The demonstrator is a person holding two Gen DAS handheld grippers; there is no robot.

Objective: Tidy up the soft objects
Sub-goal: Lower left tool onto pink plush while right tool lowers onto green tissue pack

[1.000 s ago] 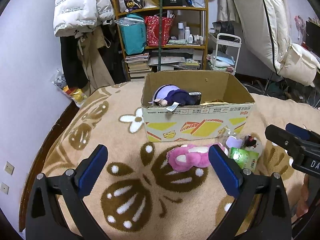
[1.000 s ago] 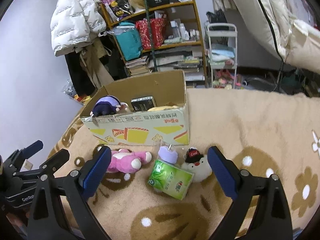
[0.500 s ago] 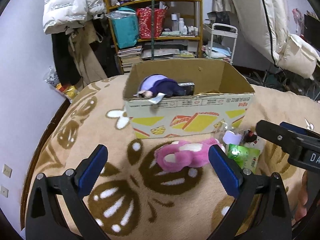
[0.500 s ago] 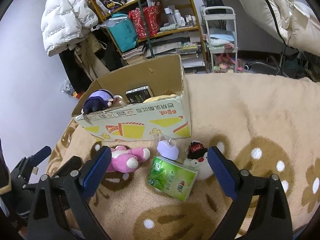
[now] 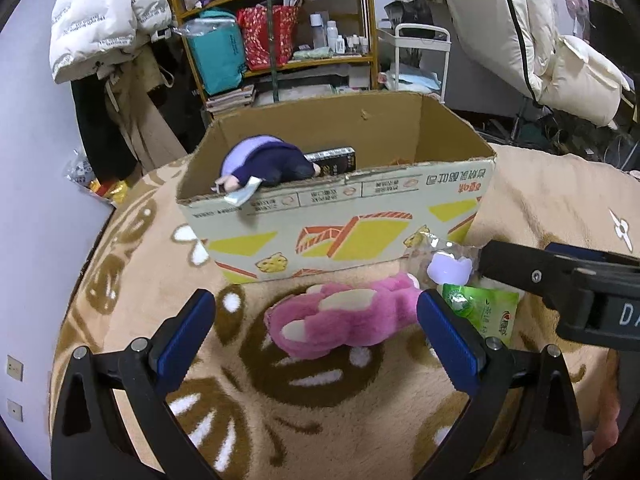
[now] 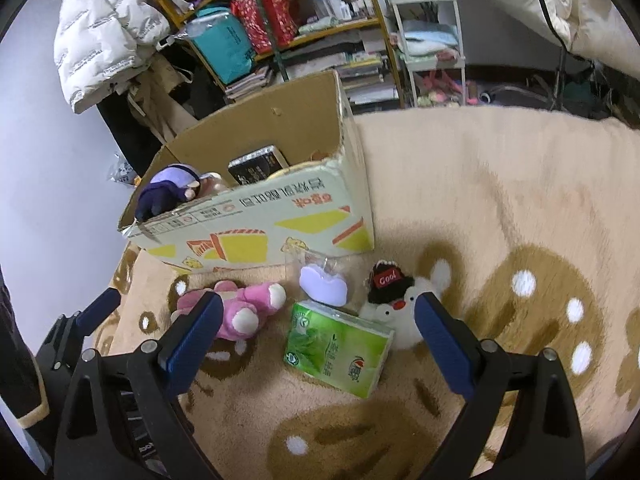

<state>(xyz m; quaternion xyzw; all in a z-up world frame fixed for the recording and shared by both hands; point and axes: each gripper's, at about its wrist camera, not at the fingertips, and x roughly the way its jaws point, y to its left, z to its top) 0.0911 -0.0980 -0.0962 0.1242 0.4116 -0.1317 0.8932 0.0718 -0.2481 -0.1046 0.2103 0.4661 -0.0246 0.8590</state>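
Observation:
A pink plush bear lies on the beige blanket in front of the cardboard box. My left gripper is open, its blue pads on either side of the bear. To the right lie a green tissue pack, a lilac soft piece in clear wrap and a white plush with a black cap. My right gripper is open above the tissue pack. A purple plush doll rests in the box.
A black box also stands inside the carton. Behind it are a cluttered wooden shelf, a hanging white puffer jacket and a white trolley. The patterned blanket stretches open to the right. The right gripper's body crosses the left view.
Both grippers have moved forward and down toward the items in front of the box. The pink bear now lies between the left gripper's pads. Both stay open.

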